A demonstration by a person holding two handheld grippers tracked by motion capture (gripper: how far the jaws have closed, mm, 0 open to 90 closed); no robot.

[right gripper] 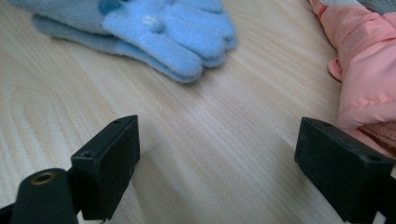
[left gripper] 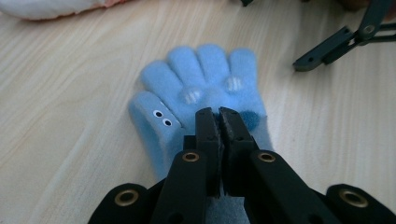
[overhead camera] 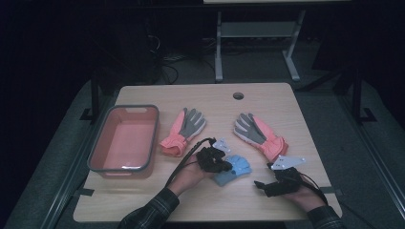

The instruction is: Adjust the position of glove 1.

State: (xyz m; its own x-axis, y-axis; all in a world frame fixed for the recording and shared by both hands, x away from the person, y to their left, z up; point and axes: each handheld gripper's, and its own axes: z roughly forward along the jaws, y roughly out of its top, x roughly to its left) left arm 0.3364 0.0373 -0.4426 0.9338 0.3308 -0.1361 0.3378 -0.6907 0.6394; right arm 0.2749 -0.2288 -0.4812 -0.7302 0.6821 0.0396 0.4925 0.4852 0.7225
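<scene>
Near the front middle of the pale wooden table (overhead camera: 143, 200), a small light-blue fleece glove (overhead camera: 234, 168) with two tiny googly eyes on its thumb is laid flat, fingers spread away from the left gripper (left gripper: 218, 116). That gripper's black jaws are seen pressed together over the palm of the blue glove, a pinch of fleece apparently caught between the pads. To the right, the right gripper (right gripper: 219, 149) is held low over bare wood with its jaws spread wide and nothing between them; the blue glove's fingertips are seen just ahead of it. Two larger salmon-pink padded gloves with grey palms are laid farther back, one left of centre (overhead camera: 184, 131) and one right of centre (overhead camera: 260, 134). At the table's left, a pink plastic tub with a grey rim (overhead camera: 95, 148) is placed, well apart from the blue glove.
</scene>
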